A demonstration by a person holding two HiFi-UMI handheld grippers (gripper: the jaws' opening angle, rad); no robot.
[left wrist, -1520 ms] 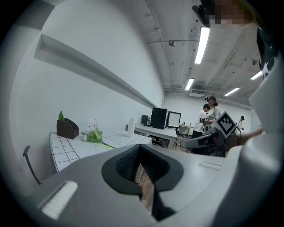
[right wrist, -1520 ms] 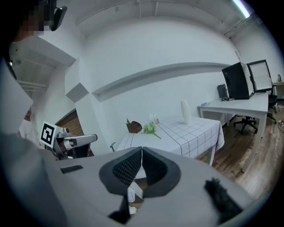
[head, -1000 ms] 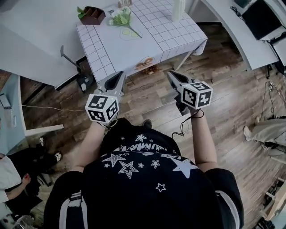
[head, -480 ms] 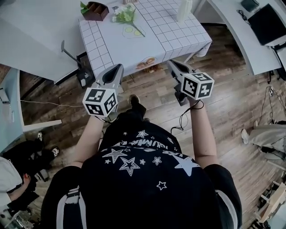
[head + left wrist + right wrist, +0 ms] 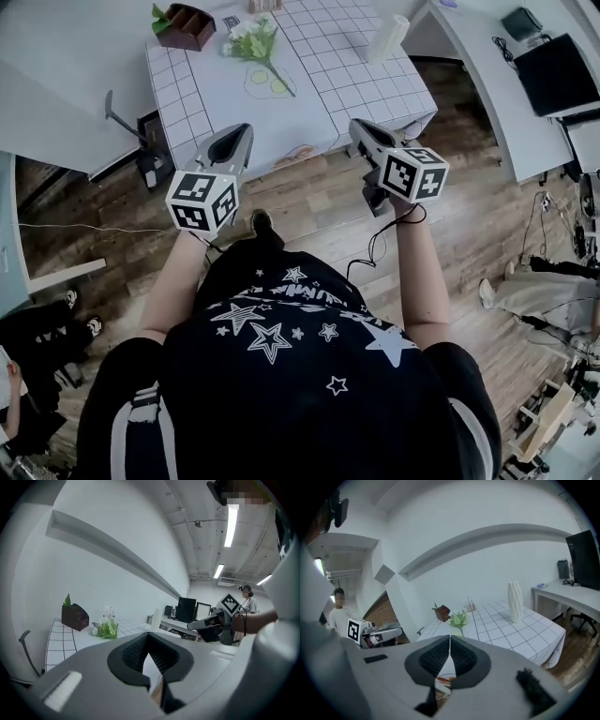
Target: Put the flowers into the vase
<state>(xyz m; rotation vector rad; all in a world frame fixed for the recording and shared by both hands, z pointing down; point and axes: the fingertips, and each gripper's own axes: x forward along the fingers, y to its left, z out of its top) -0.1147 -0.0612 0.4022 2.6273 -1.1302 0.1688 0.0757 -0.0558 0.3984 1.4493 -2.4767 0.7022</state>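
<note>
**Grippers draw up to the table**

Both have come forward since a second ago and now hang over the near edge of the checked-cloth table (image 5: 309,94). The left gripper (image 5: 245,129) and right gripper (image 5: 355,126) are pinched together, empty. The flowers (image 5: 255,42) lie far left on the table, beside a brown box (image 5: 185,25). The white vase (image 5: 386,37) stands far right.

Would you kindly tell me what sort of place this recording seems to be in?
Most likely an office or lab workroom: a monitor, a long white desk, strip lights on a bare ceiling, and a table with a checked cloth.
</note>
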